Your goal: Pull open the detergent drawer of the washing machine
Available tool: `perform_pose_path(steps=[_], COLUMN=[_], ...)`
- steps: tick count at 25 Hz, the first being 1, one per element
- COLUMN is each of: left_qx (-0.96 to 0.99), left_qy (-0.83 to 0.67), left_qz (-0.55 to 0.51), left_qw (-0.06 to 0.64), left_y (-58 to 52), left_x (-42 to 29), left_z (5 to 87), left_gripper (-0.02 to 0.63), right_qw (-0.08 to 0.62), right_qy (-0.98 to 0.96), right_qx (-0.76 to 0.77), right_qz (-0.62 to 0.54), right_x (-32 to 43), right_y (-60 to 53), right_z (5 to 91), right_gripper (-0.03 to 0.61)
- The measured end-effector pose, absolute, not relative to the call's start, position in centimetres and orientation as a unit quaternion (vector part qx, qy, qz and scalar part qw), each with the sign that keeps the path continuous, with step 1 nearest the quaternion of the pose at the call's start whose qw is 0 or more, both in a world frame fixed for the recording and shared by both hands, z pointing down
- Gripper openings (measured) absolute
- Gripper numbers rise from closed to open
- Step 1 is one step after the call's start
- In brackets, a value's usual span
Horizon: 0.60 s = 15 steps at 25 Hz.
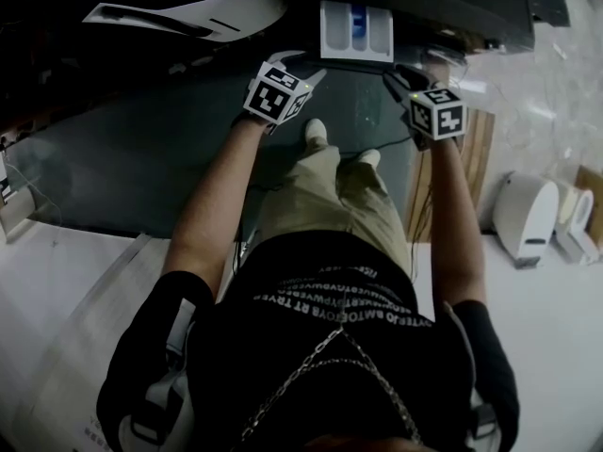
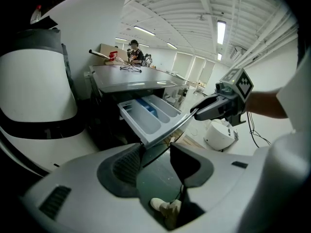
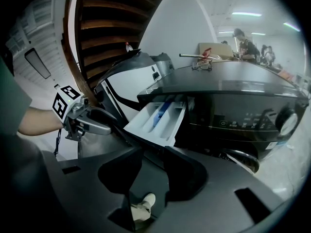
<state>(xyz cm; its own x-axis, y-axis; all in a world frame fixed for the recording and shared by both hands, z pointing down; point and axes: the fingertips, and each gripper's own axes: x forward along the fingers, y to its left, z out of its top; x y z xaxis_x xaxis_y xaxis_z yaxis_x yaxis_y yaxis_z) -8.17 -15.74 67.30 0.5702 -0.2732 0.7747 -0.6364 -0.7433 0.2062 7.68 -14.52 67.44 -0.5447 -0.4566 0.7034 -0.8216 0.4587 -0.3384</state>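
Found the detergent drawer (image 1: 356, 31) pulled well out of the washing machine (image 3: 243, 96). Saw the left gripper (image 2: 155, 164) close by the drawer's front edge, jaws apart, clamping nothing. Saw the right gripper (image 3: 148, 171) just off the drawer's other side, jaws spread wide, likewise empty.

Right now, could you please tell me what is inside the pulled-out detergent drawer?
The detergent drawer shows pale, empty-looking compartments side by side, with a blue insert in the middle. Its rear end cannot be seen, because the washing machine covers it.
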Motion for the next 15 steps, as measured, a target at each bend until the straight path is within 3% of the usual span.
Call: perform_pose_path(steps=[15], left_qx=[0.845], left_qy=[-0.291], left_qz=[0.377], left_qw=[0.241], left_y=[-14.6], left_x=[-8.2], left_z=[67.3], left_gripper=[0.173], right_qw=[0.276], right_qy=[-0.812], right_qx=[0.395], right_qz=[0.331], right_x=[7.9], right_y=[-13.4], right_z=[67.4], right_gripper=[0.135])
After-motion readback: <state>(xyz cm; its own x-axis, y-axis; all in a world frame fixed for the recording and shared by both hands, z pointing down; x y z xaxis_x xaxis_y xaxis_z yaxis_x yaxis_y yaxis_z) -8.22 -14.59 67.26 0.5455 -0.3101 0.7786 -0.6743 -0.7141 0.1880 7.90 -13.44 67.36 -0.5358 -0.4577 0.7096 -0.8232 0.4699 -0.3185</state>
